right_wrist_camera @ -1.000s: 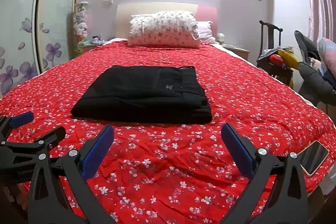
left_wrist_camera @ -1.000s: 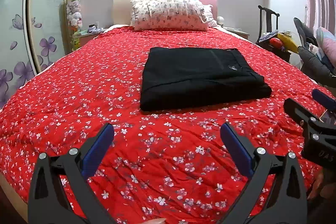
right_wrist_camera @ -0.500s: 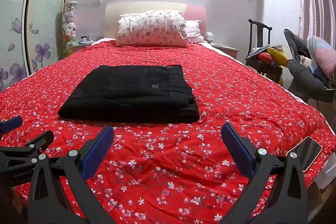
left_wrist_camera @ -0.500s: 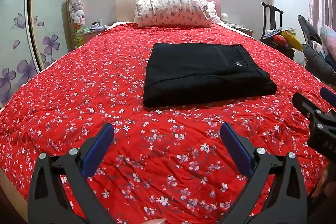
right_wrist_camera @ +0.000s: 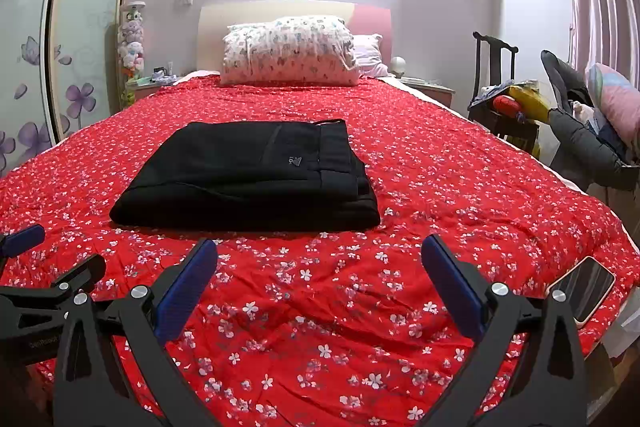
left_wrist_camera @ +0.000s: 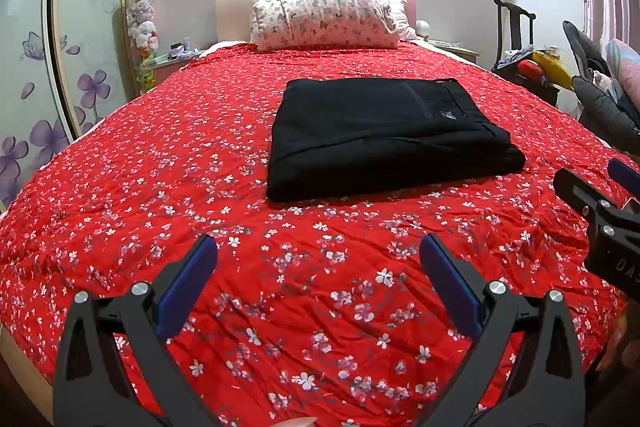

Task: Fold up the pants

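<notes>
The black pants point(left_wrist_camera: 384, 135) lie folded in a flat rectangular stack on the red flowered bedspread point(left_wrist_camera: 160, 163), waistband toward the right. They also show in the right wrist view point(right_wrist_camera: 252, 175). My left gripper point(left_wrist_camera: 318, 283) is open and empty, held above the bedspread near the foot of the bed, short of the pants. My right gripper point(right_wrist_camera: 320, 283) is open and empty, also short of the pants. The right gripper shows at the right edge of the left wrist view point(left_wrist_camera: 600, 215). The left gripper shows at the left edge of the right wrist view point(right_wrist_camera: 48, 283).
A phone point(right_wrist_camera: 584, 287) lies on the bedspread's near right corner. A flowered pillow point(left_wrist_camera: 324, 15) rests against the headboard. A dark chair point(right_wrist_camera: 500, 99) with clutter and piled clothes point(right_wrist_camera: 592, 143) stand right of the bed. A wardrobe with purple flowers point(left_wrist_camera: 48, 99) stands on the left.
Both grippers have pulled back a little and tilted up; the pants lie still and folded. Both stay open.
</notes>
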`<state>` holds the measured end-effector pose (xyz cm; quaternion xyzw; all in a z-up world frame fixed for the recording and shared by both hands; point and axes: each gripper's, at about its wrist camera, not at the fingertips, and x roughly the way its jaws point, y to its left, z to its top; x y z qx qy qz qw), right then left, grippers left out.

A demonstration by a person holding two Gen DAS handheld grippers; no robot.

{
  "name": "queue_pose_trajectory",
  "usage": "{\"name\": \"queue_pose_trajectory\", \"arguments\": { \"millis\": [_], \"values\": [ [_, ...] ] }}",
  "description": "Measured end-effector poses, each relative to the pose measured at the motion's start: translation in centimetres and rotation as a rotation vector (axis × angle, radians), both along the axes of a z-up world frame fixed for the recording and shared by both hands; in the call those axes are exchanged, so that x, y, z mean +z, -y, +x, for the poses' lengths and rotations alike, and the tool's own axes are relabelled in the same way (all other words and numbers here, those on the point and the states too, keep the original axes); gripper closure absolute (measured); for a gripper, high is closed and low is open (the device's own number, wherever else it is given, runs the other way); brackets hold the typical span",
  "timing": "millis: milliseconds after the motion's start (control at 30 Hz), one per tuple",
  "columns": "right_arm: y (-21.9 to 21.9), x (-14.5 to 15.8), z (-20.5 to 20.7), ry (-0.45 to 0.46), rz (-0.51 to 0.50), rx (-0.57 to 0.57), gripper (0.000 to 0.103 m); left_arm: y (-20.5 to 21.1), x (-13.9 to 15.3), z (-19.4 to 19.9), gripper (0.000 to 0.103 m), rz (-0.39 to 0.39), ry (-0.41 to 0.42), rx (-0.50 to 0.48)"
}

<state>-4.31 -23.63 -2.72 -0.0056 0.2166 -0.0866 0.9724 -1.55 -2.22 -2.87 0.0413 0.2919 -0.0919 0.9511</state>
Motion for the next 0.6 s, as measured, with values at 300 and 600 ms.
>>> {"name": "queue_pose_trajectory", "arguments": {
  "millis": [300, 600],
  "values": [
    [0.0, -0.11, 0.02, -0.004, 0.001, 0.001, 0.001, 0.01, 0.0, 0.0, 0.002, 0.0, 0.0, -0.001],
    [0.0, -0.11, 0.01, -0.004, 0.002, 0.001, 0.001, 0.02, 0.02, 0.0, 0.002, 0.0, 0.0, -0.001]
  ]
}}
